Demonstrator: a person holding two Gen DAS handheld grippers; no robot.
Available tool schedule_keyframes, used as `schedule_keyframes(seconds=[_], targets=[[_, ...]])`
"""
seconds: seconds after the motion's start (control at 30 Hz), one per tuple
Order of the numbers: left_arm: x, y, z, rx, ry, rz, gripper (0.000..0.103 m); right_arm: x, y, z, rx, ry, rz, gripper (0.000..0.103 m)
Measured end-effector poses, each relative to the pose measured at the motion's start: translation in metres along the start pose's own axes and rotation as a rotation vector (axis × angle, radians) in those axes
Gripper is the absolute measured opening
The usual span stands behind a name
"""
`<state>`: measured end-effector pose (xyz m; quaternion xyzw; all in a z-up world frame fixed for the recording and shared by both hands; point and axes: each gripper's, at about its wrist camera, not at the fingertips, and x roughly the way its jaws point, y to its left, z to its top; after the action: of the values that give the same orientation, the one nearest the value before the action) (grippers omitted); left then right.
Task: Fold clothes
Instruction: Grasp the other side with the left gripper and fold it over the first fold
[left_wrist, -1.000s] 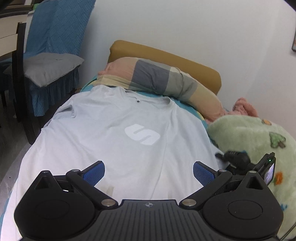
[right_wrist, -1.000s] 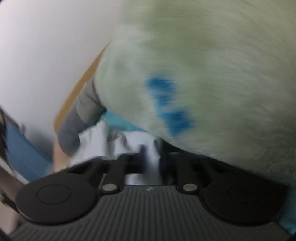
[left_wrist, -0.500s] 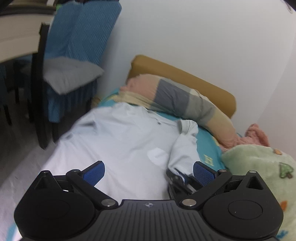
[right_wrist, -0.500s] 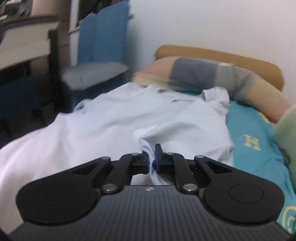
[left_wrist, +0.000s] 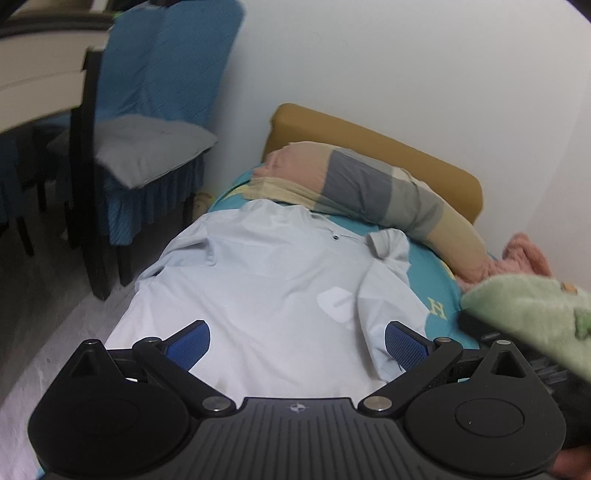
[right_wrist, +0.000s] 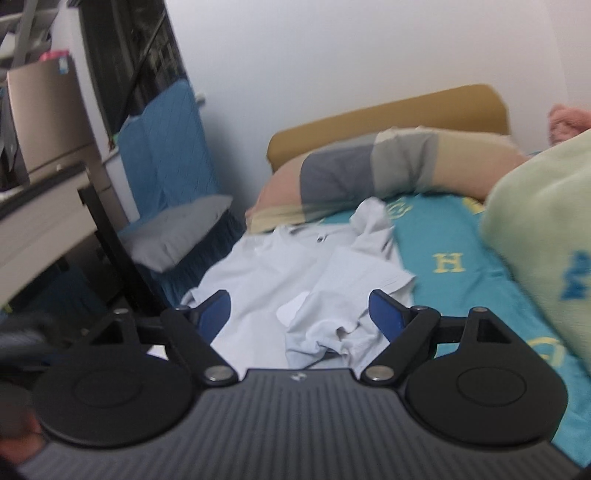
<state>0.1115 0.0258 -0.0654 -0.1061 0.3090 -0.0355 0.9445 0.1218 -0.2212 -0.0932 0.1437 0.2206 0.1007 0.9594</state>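
Observation:
A pale blue T-shirt (left_wrist: 266, 288) with a white logo lies front up on the bed. Its right side and sleeve are folded inward over the chest, the fold edge partly covering the logo (left_wrist: 334, 304). My left gripper (left_wrist: 297, 341) hovers open above the shirt's lower part, nothing between its blue pads. In the right wrist view the same shirt (right_wrist: 280, 273) lies ahead with the folded flap bunched near my right gripper (right_wrist: 300, 314). Its jaws are opening and stand wide above the flap, with no cloth pinched.
A striped pillow (left_wrist: 369, 184) lies against the tan headboard (left_wrist: 376, 136). A green fleece blanket (left_wrist: 535, 310) and pink cloth (left_wrist: 524, 254) sit at the right on the teal sheet (right_wrist: 461, 280). A blue-covered chair (left_wrist: 147, 122) with a grey cushion stands left of the bed.
The right gripper carried the shirt's right side inward over the chest, then let it go, opened and rose. The left gripper shifted slightly and stayed open.

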Motion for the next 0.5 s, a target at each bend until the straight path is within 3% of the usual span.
schedule_keyframes(seconds=[0.13,0.27,0.5], targets=[[-0.006,-0.021,-0.013,0.120,-0.009,0.000,0.102,-0.058,-0.005,-0.001,0.021,0.004,-0.064,0.083],[0.000,-0.044,-0.031,0.210,0.039,-0.026,0.101,-0.107,-0.016,-0.015,0.065,0.000,-0.132,0.083],[0.049,-0.094,-0.048,0.484,0.019,0.043,0.096,-0.113,-0.039,-0.021,0.120,-0.074,-0.235,0.083]])
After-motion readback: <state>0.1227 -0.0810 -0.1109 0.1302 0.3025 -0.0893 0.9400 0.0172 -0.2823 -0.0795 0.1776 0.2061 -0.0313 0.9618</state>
